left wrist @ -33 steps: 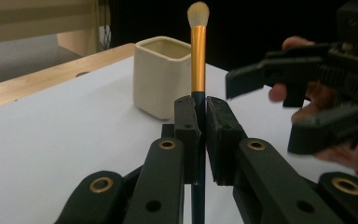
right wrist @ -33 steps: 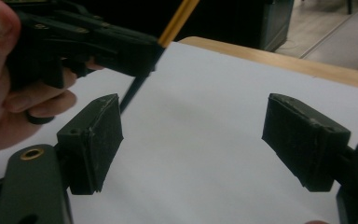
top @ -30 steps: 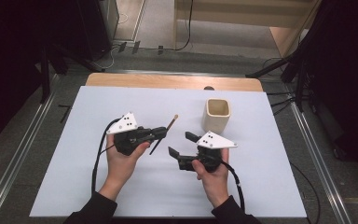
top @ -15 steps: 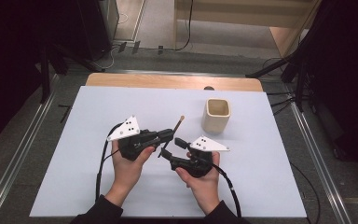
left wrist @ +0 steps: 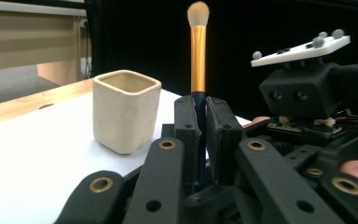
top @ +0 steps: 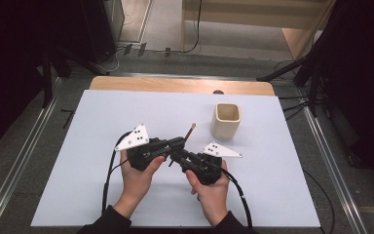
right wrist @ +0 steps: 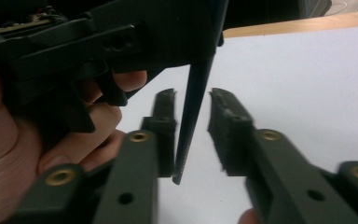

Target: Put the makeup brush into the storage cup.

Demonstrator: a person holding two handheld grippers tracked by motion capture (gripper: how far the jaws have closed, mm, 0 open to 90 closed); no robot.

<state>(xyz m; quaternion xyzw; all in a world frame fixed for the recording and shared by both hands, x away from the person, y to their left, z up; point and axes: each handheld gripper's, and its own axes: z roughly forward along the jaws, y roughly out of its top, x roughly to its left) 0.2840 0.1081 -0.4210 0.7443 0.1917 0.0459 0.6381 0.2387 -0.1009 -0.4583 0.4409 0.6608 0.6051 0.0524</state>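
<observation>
In the high view, a white table (top: pixel 126 107) is being looked down on, and two hand-held grippers are being brought tip to tip near its middle. A makeup brush (top: pixel 190 131) is being held clamped by the left gripper (top: pixel 177 142), slanting toward a cream square cup (top: pixel 225 120) that is standing near it to the right; the right gripper (top: pixel 175 155) is being pressed in from the other side. In the left gripper view, the brush (left wrist: pixel 197 51) is being shown upright between the tightly closed jaws: a dark handle, an orange-gold ferrule and a small, pale, fluffy tip, with the empty cup (left wrist: pixel 126 109) standing just beyond on the left. In the right gripper view, the thin dark handle (right wrist: pixel 193 121) is being shown hanging down from the left gripper and passing between the right gripper's (right wrist: pixel 193 100) jaws, which have just been closing; here the handle is being framed by them with a gap showing on one side, so no firm pinch is being seen. Trouble is being risked at this handover: if the left jaws are being opened before the right ones are biting squarely, the slim, smooth handle is likely to be dropped or swung askew, and the cup could be knocked by the swinging tip.
</observation>
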